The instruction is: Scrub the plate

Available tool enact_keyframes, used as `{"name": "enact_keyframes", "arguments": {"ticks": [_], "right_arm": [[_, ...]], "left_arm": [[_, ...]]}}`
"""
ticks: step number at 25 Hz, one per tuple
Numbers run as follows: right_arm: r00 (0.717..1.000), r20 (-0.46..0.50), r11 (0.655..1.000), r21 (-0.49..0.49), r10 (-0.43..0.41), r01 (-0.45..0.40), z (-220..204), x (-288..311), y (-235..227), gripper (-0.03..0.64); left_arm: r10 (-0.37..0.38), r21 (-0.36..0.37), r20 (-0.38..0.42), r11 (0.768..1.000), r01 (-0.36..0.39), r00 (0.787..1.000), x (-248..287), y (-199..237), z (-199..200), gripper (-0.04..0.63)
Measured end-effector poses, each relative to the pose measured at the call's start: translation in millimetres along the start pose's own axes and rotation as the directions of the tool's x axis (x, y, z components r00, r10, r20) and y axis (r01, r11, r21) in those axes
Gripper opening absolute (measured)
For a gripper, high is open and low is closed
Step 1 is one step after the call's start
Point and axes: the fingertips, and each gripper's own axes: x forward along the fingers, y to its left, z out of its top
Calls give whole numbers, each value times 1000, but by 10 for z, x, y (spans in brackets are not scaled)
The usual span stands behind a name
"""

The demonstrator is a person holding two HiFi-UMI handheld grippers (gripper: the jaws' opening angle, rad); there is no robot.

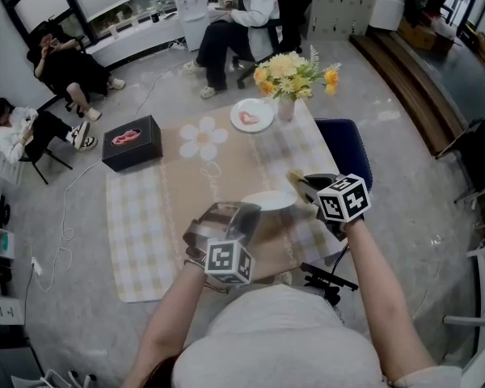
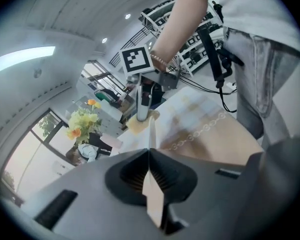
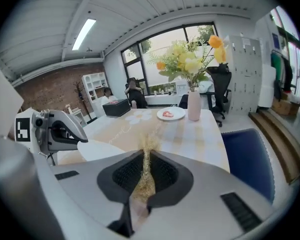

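left gripper (image 2: 150, 179): clamped on plate (image 1: 268, 200) rim | right gripper (image 3: 142, 184): clamped on yellow scrubber (image 3: 149, 149), just beside plate | beyond plate on tabletop (image 1: 226, 164): flower vase (image 1: 286, 107), black box (image 1: 132, 142)

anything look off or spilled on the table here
Nothing stands out. The left gripper holds the white plate by its rim, the right gripper holds a yellowish scrubber, and the vase of flowers stands upright on the tablecloth. No spill or breakage shows.
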Motion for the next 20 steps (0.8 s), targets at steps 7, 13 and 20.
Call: {"name": "enact_keyframes", "arguments": {"ticks": [7,13,20], "right_arm": [[995,88,998,63,-37,32,223,-170,109,38],[987,160,994,109,-33,16,372,-310,296,38],[977,207,997,77,-45,29,488,-366,412,38]], "left_arm": [[12,-258,26,966,-5,1000,-39,77,-102,18],[50,-506,60,862,-13,997,-149,227,-135,18],[95,-730,83,684,-4,992,-176,332,-315,18]]}}
